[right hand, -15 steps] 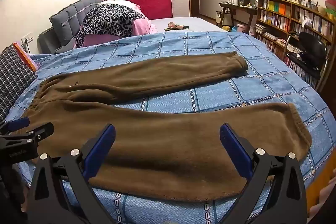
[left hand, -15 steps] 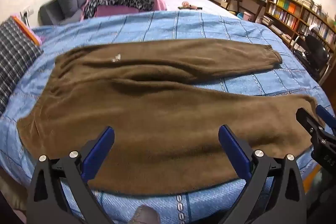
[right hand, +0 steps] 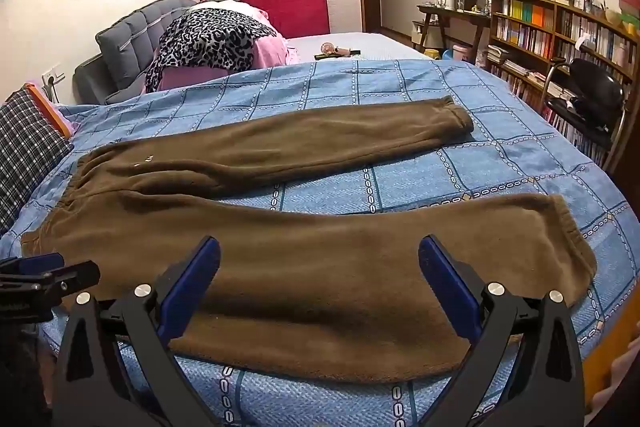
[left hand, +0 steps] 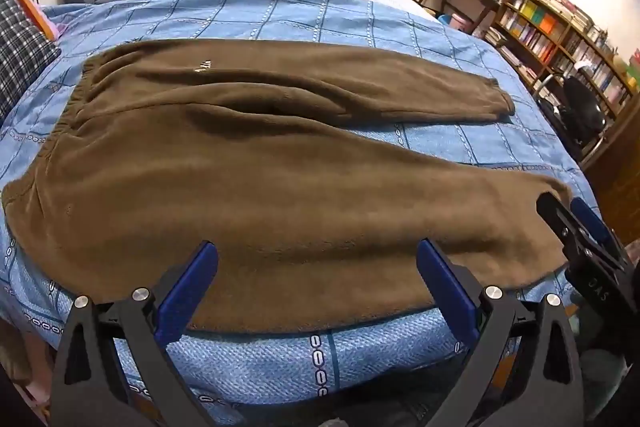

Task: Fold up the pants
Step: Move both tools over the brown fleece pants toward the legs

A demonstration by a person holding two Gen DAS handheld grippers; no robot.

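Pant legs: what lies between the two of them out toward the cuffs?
Only bare blue checked bedspread shows between the far leg and the near leg of the brown pants; the right wrist view shows it best.

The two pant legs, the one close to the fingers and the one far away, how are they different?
The near leg lies along the bed's front edge, right by both open grippers; the far leg lies further back on the blue bedspread. The near leg's cuff reaches further right than the far leg's cuff. A small light mark sits near the top of the far leg; the near leg looks plain. Both are brown, fuzzy, flat and join at the waistband.
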